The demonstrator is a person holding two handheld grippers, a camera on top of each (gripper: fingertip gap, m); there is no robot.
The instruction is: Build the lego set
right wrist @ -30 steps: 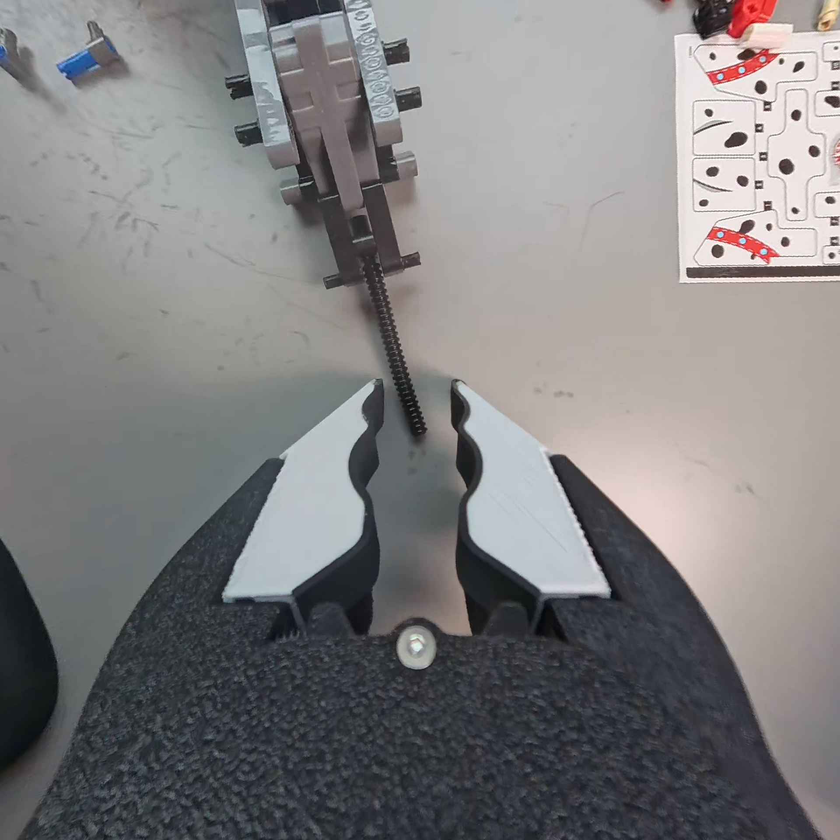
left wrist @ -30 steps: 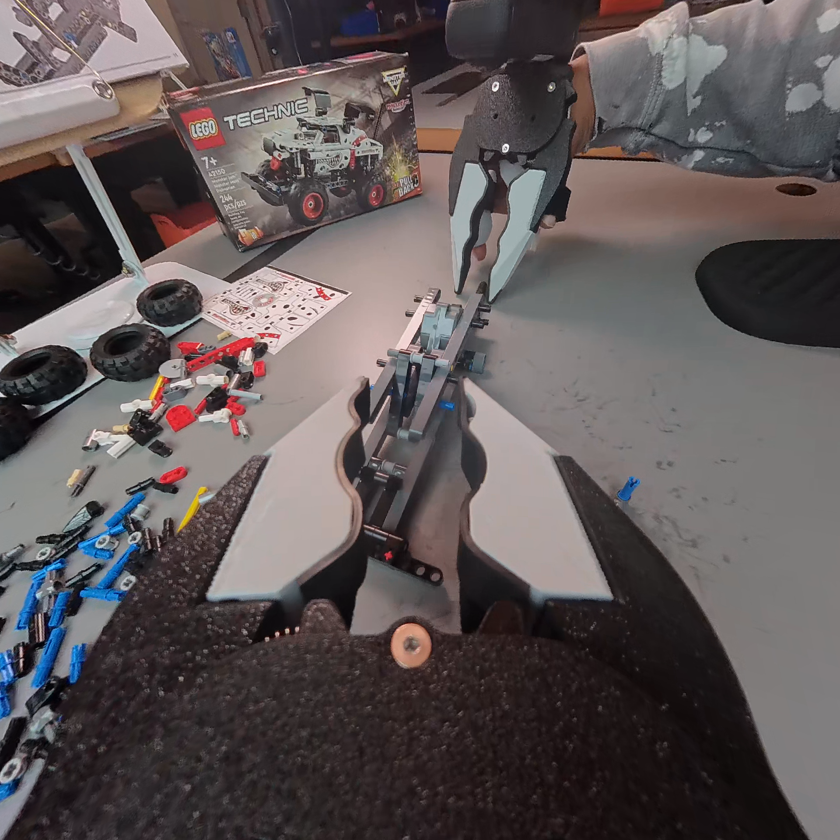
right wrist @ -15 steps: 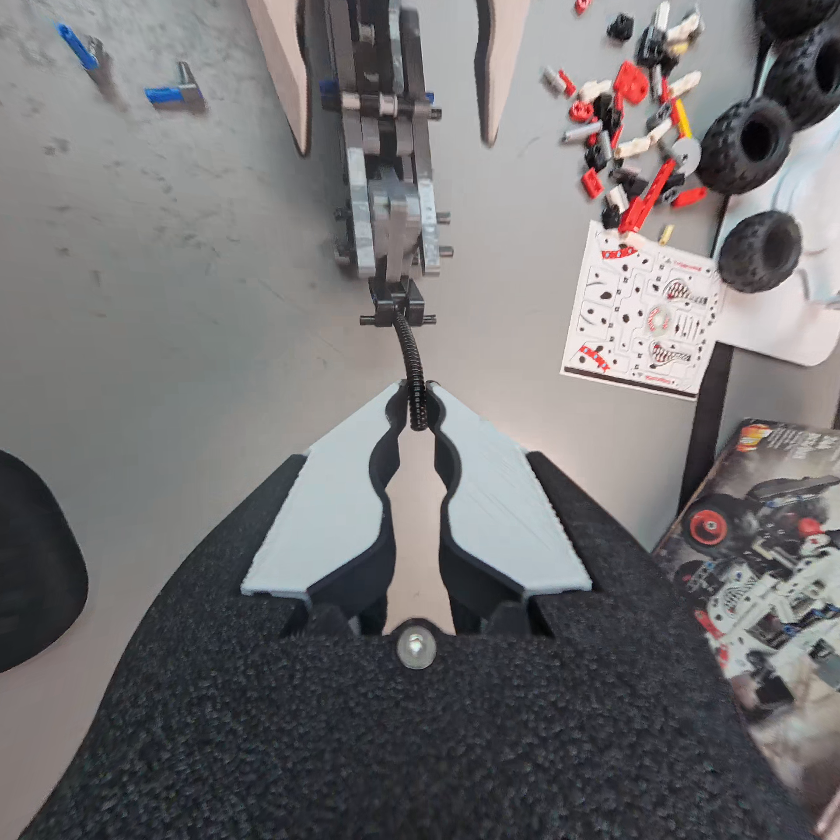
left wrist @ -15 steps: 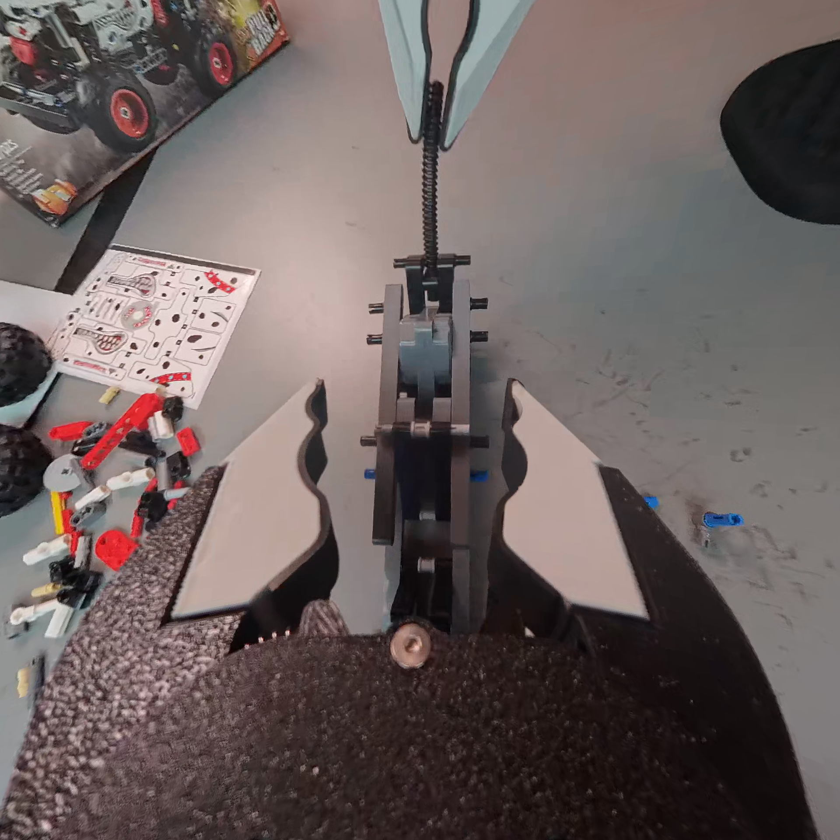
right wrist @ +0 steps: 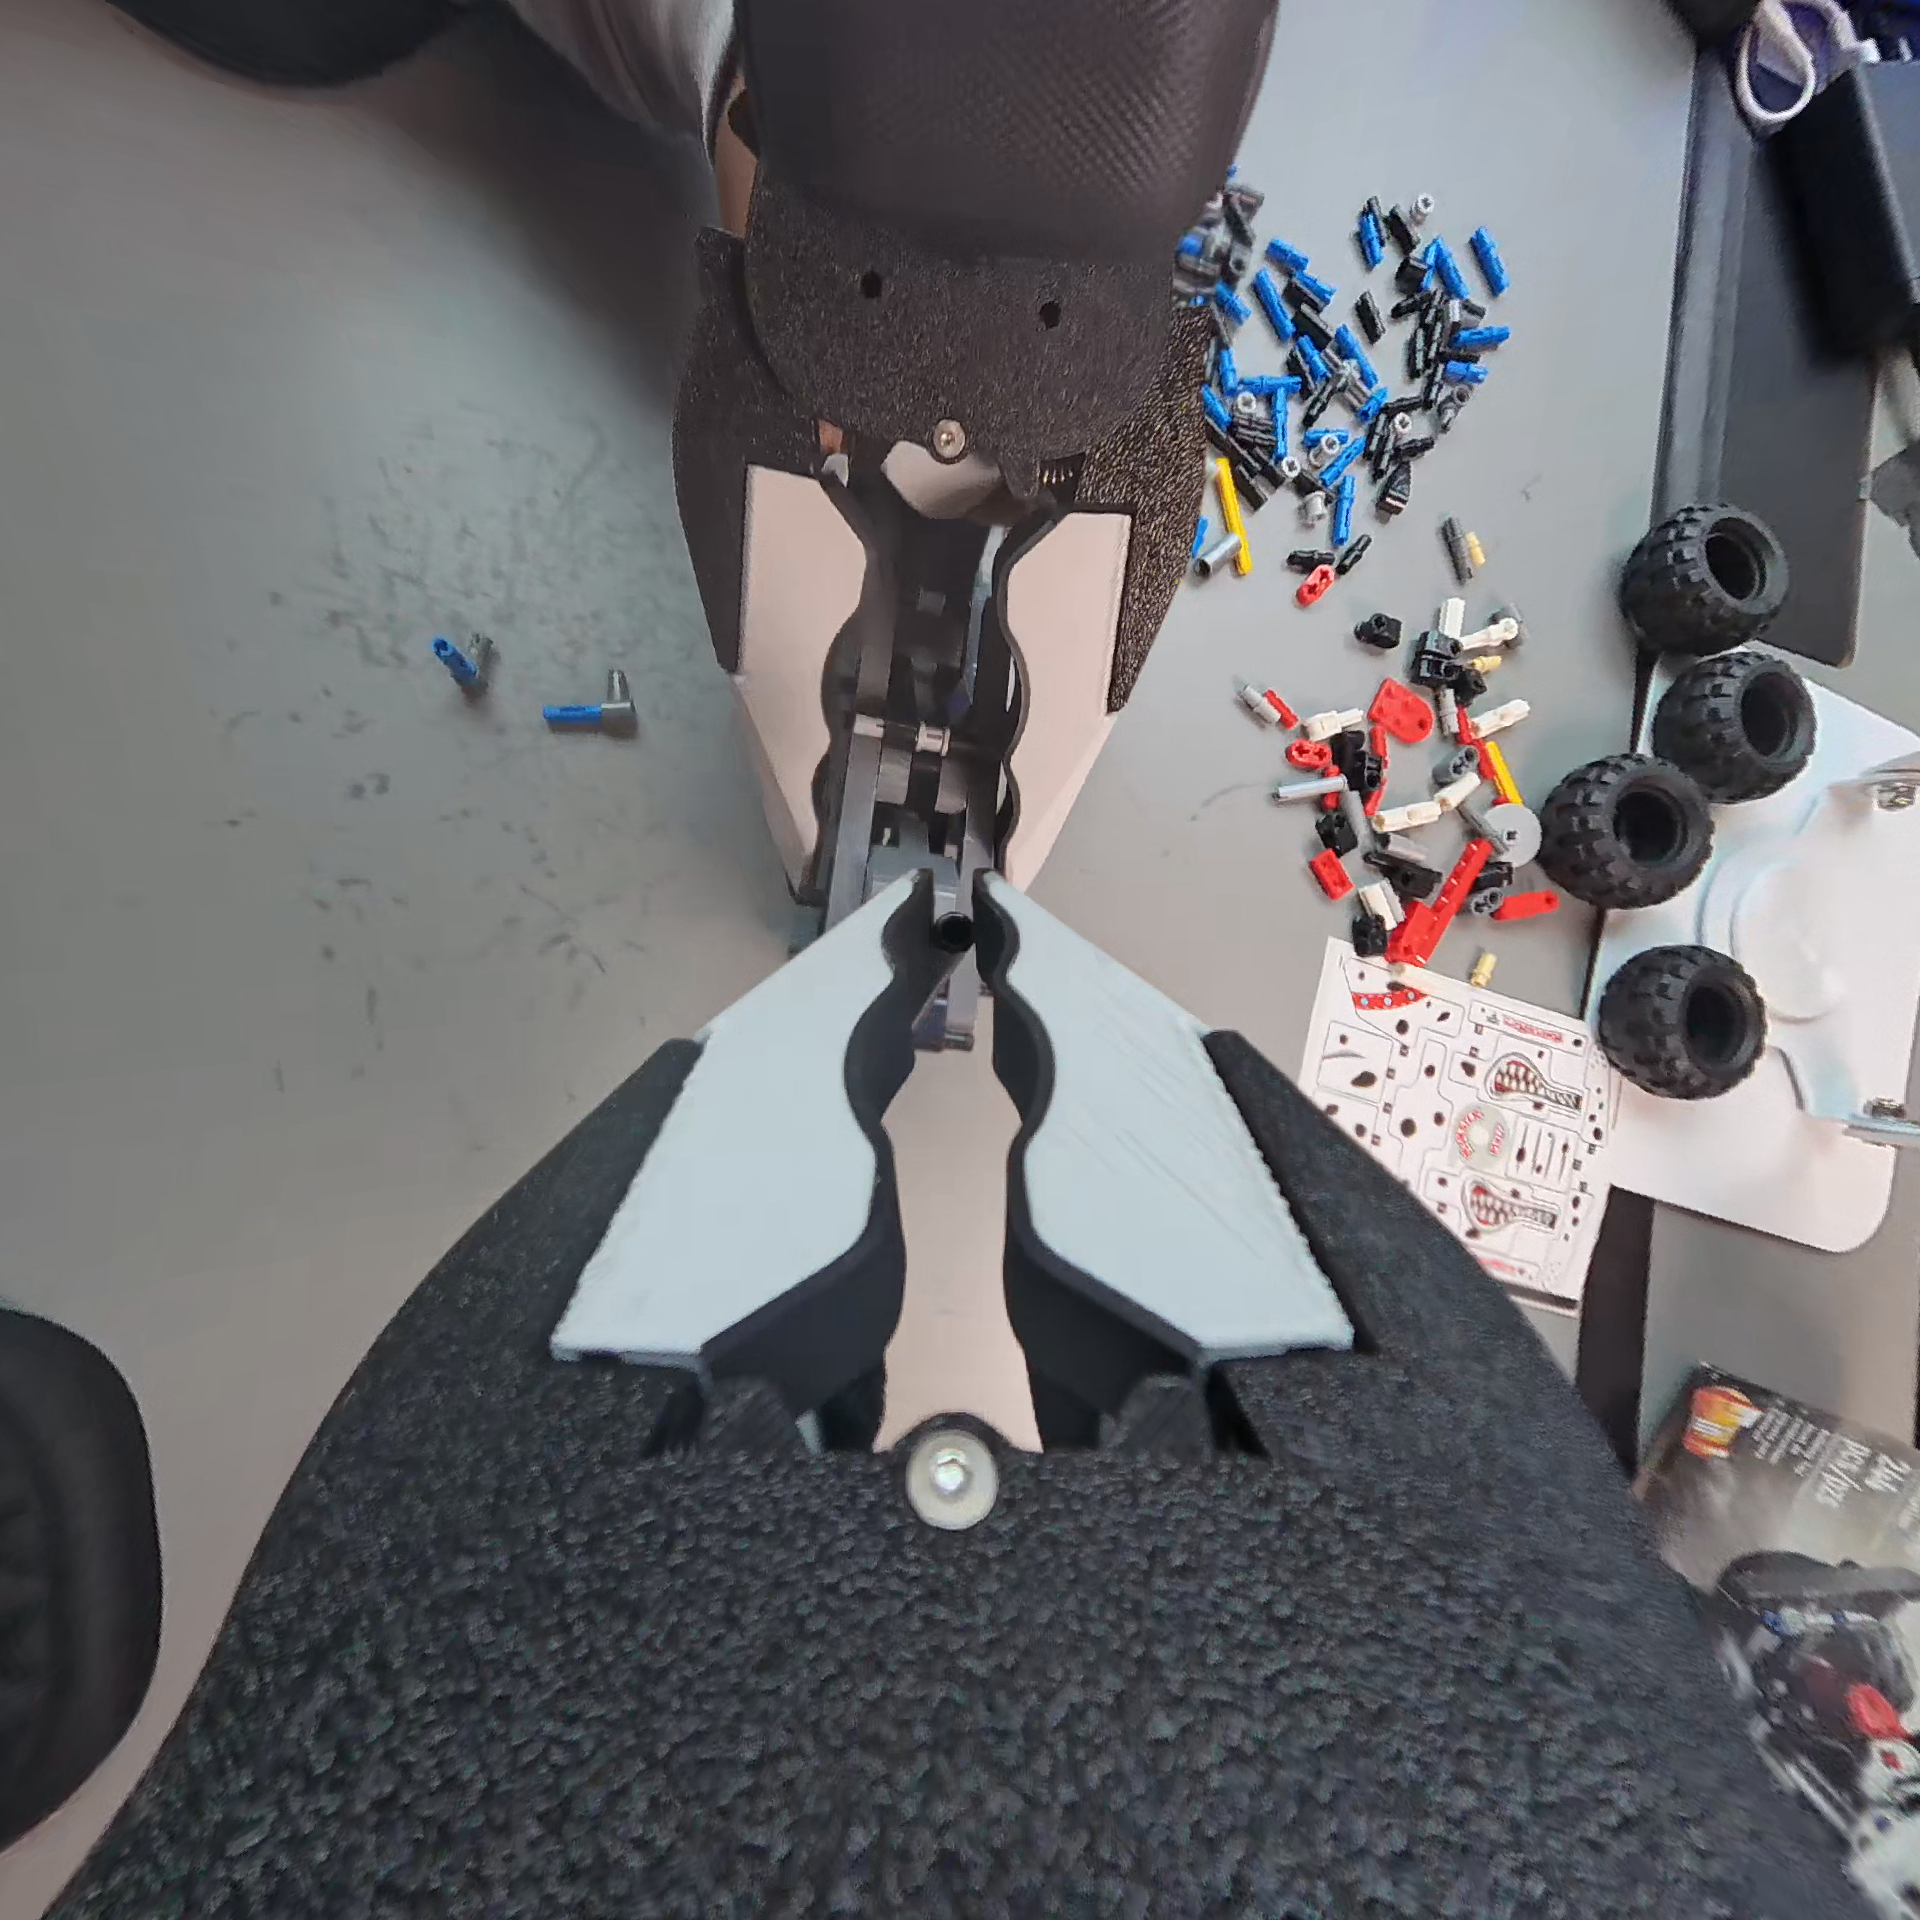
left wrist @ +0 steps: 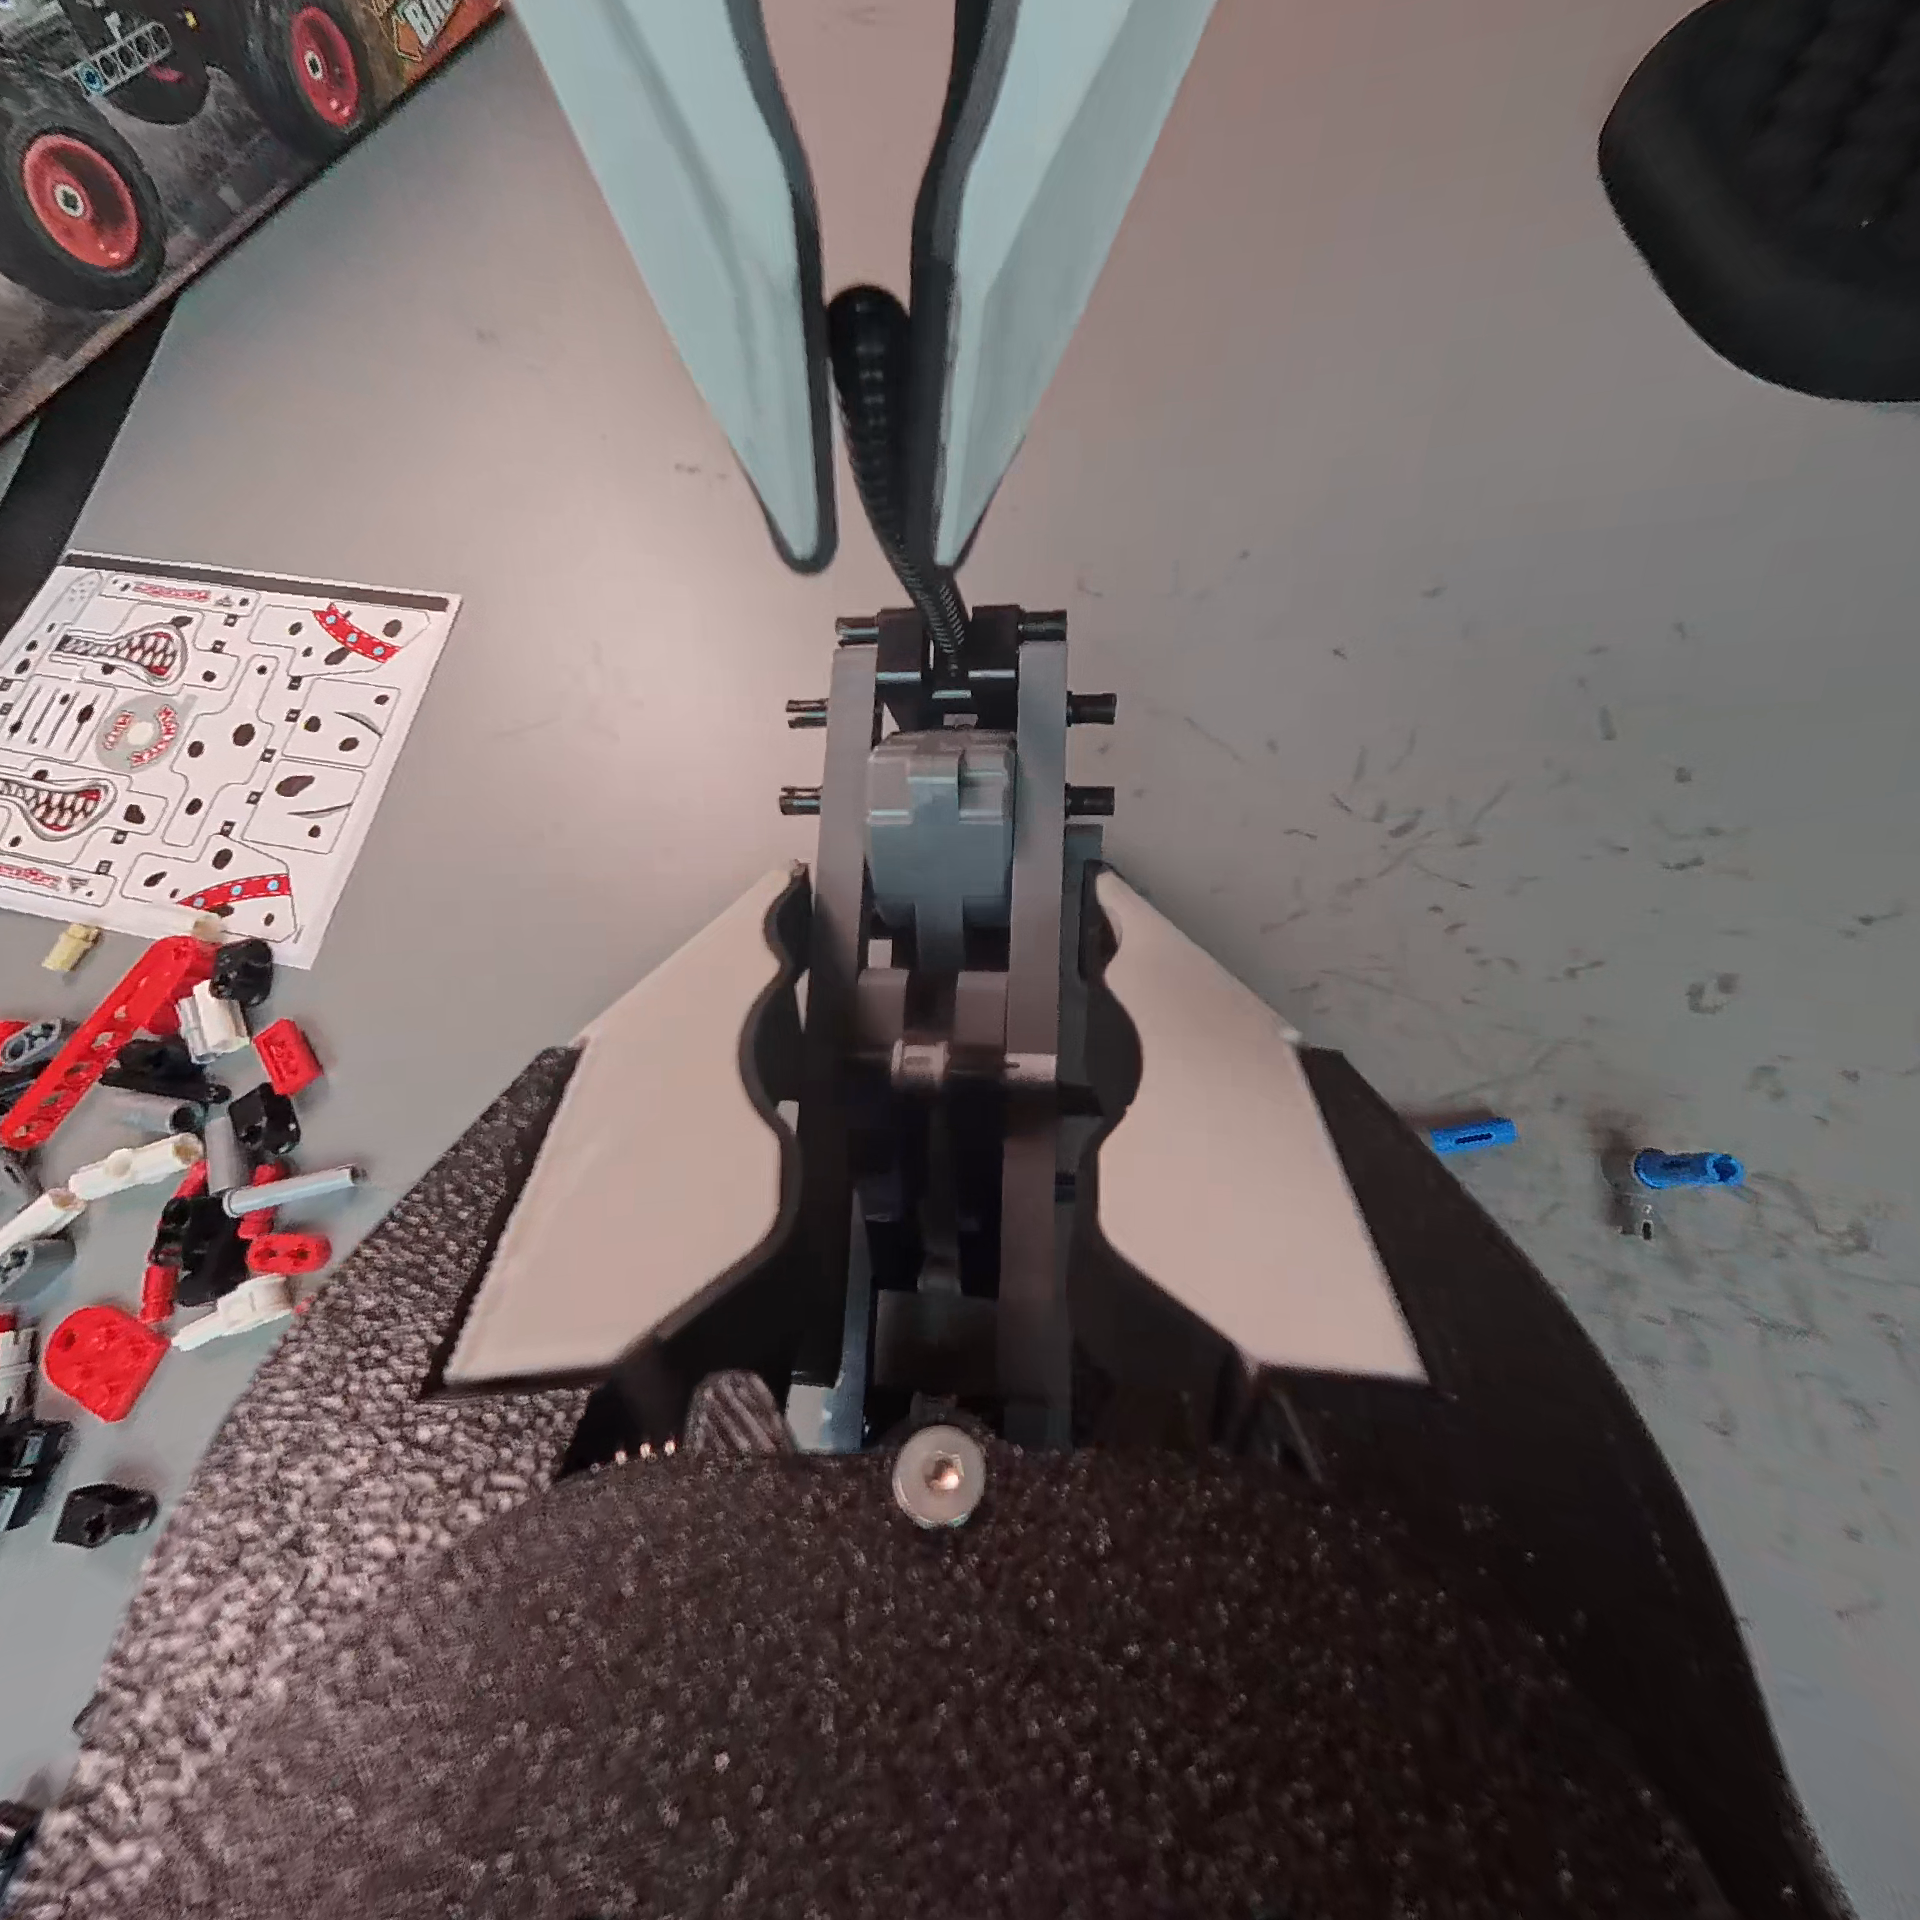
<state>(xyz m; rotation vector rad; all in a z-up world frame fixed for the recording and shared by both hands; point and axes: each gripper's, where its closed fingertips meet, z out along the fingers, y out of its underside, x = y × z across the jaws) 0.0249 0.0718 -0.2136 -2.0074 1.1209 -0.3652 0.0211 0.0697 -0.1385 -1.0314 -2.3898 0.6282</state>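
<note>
- The dark grey chassis (left wrist: 940, 935), a long half-built Lego frame, is the landmark here. It sits clamped between the fingers of the left gripper (left wrist: 943, 883), which press against both its sides, just above the grey worktop (left wrist: 1455, 623).
- A second ago the left gripper's fingers stood apart around the chassis; now they have closed on it and the camera has drawn in close.
- The right gripper (right wrist: 948, 894) was open short of the black ribbed hose (left wrist: 883, 436) at the chassis's far end. Its fingers are now nearly closed, pinching that hose near its free end.
- The hose now bends sharply where it meets the chassis, which suggests it is being pushed in or curved toward a second attachment point.
- Left of the chassis lie the sticker sheet (left wrist: 208, 748) and loose parts (left wrist: 177, 1164).
</note>
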